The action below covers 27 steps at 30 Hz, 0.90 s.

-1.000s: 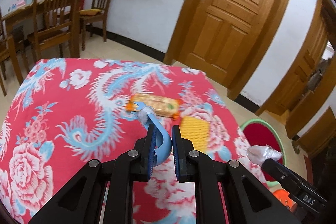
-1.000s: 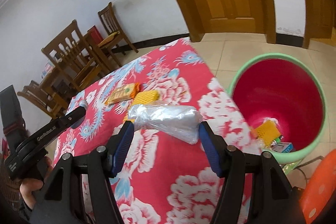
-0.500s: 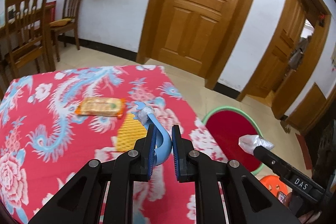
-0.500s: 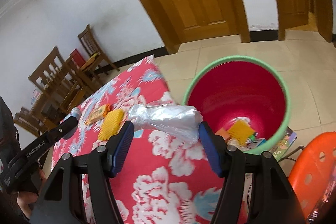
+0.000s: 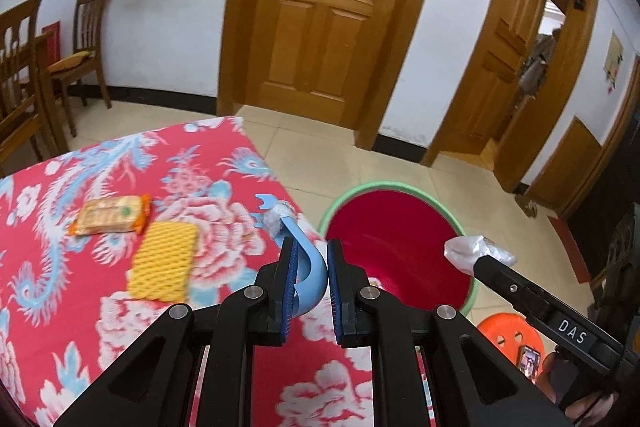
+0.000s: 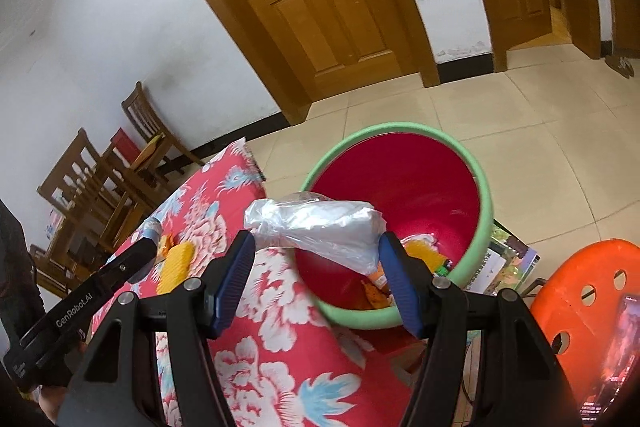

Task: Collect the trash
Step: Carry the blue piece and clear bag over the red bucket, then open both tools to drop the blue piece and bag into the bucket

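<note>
Left gripper clamped on a curved blue plastic piece that has a white wad at its tip, held above the table's edge nearest the bin. Right gripper with its jaws set wide, a crumpled clear plastic bag wedged between them and touching both pads; from the right wrist view the bag hangs over the near rim of the bin. The bin is red inside with a green rim, standing on the tiled floor just beside the table, with yellow and orange scraps at the bottom. On the red flowered tablecloth lie a cracker packet and, just beside it, a yellow foam net. An orange stool stands close to the bin. Wooden door behind; wooden chairs by the wall.
</note>
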Motion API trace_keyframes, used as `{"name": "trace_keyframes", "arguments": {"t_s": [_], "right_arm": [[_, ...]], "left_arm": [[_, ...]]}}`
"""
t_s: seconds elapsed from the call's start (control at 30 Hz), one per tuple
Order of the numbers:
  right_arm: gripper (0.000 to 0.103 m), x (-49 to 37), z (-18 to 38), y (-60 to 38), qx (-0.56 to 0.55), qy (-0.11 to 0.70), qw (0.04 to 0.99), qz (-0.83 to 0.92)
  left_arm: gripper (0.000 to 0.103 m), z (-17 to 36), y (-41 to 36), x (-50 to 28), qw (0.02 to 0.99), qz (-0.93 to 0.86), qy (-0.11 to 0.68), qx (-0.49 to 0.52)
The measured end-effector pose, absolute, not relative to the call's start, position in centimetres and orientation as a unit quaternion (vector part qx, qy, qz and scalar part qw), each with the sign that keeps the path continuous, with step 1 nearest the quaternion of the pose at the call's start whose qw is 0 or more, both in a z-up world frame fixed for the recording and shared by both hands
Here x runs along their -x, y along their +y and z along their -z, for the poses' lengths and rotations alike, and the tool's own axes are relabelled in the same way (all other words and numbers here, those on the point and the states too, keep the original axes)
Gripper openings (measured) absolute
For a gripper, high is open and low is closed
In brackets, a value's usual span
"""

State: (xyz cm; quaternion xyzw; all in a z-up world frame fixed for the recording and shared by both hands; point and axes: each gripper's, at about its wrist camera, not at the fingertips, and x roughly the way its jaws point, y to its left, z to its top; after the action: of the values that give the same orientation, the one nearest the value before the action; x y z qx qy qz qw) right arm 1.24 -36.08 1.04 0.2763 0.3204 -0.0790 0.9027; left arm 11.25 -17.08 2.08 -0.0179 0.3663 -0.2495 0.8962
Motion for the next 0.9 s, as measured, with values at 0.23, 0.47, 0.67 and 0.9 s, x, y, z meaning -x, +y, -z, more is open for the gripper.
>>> {"name": "trace_keyframes", "arguments": {"t_s": [0.23,0.47,0.67,0.9], "right_arm": [[0.066,-1.1,-0.3,-37.8,-0.29,0.319,0.897,0.096],[0.066,-1.2,0.8,-39.4,-0.304,0.325,0.889,0.111],[0.066,-1.6,1.9,-40.6,-0.313,0.332,0.882,0.12],[0.066,-2.1,3.1,-41.5,-0.322,0.341,0.874,0.129]], "left_arm": [[0.015,-1.5,-20.3,-11.2,0.886,0.274,0.374,0.0],[0.015,-0.6,-23.1,-11.2,0.875,0.297,0.381,-0.02],[0.015,0.5,-25.1,-11.5,0.865,0.31,0.393,-0.032],[0.015,1.7,-26.6,-11.9,0.856,0.319,0.405,-0.043]]}}
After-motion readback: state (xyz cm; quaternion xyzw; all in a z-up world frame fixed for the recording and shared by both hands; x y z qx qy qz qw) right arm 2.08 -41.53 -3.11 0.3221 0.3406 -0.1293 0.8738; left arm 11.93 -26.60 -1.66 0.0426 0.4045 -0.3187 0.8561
